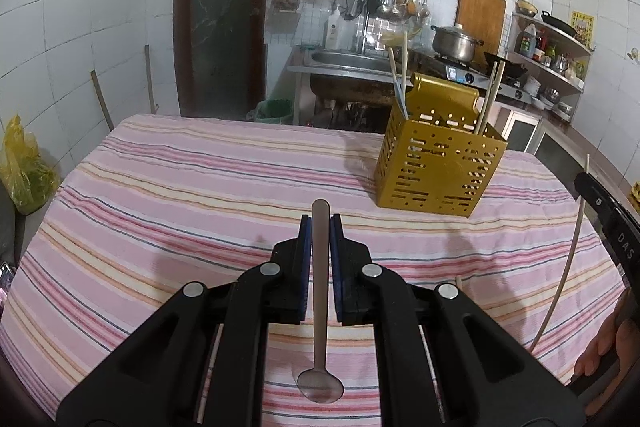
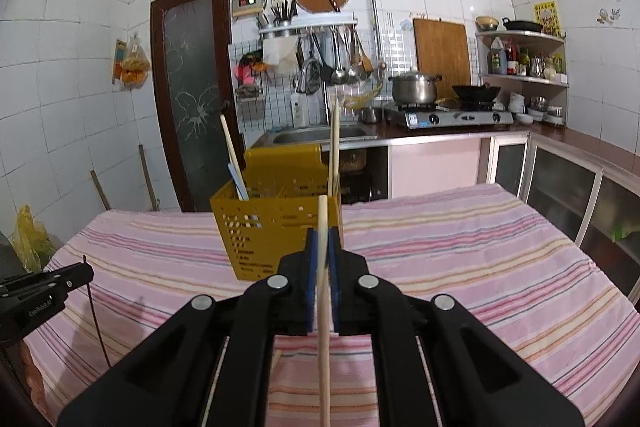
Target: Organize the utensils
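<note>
My left gripper (image 1: 320, 225) is shut on the handle of a metal spoon (image 1: 320, 307), whose bowl hangs toward the camera above the striped tablecloth (image 1: 180, 195). A yellow perforated utensil holder (image 1: 436, 163) stands ahead to the right with chopsticks and a utensil upright in it. My right gripper (image 2: 322, 239) is shut on a pale wooden chopstick (image 2: 324, 347), directly in front of the holder (image 2: 276, 227). The left gripper (image 2: 44, 291) shows at the left edge of the right wrist view. The right gripper (image 1: 608, 223) and its chopstick (image 1: 574, 259) show at the right edge of the left wrist view.
Another chopstick (image 1: 460, 283) lies on the cloth near the front; its end (image 2: 276, 357) shows under my right gripper. Behind the table are a sink (image 2: 320, 135), a gas stove with a pot (image 2: 414, 89), a door (image 2: 192, 99) and counter cabinets (image 2: 560, 183) on the right.
</note>
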Available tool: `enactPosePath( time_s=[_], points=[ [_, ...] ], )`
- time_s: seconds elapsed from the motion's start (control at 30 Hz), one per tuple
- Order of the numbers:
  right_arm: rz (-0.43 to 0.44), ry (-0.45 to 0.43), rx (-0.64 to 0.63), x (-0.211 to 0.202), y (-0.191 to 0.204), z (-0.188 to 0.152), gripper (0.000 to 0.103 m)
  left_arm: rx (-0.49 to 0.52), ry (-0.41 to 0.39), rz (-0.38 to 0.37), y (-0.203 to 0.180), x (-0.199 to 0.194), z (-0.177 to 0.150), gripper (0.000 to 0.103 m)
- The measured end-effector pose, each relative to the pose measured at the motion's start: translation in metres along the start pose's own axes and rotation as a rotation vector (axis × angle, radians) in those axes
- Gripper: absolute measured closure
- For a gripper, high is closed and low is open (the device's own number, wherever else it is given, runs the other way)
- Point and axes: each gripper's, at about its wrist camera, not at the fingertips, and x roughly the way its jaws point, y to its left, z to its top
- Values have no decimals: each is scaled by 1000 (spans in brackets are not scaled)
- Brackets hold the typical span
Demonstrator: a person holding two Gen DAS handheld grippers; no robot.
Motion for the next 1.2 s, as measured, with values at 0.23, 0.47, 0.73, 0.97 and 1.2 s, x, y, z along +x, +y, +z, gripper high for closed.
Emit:
enactPosePath(
  time_s=[0.23,0.47,0.73,0.97,1.2],
  points=[
    [-27,-88,-44,-22,6,-4,97,9,-26,3,0,-5,-4,95],
    [-29,-121,-36,-35,2,4,97,19,-60,-7,1,-18,-1,95],
    [-22,-150,-34,-41,2,17,97,40,-101,-24,-6,-32,6,96],
    [-16,-157,-38,-37,3,28,97,57,-126,-54,-12,-40,21,96],
    [-14,-206,-33,-31,6,66,97,71,-176,-108,-25,-46,65,96]
  ],
)
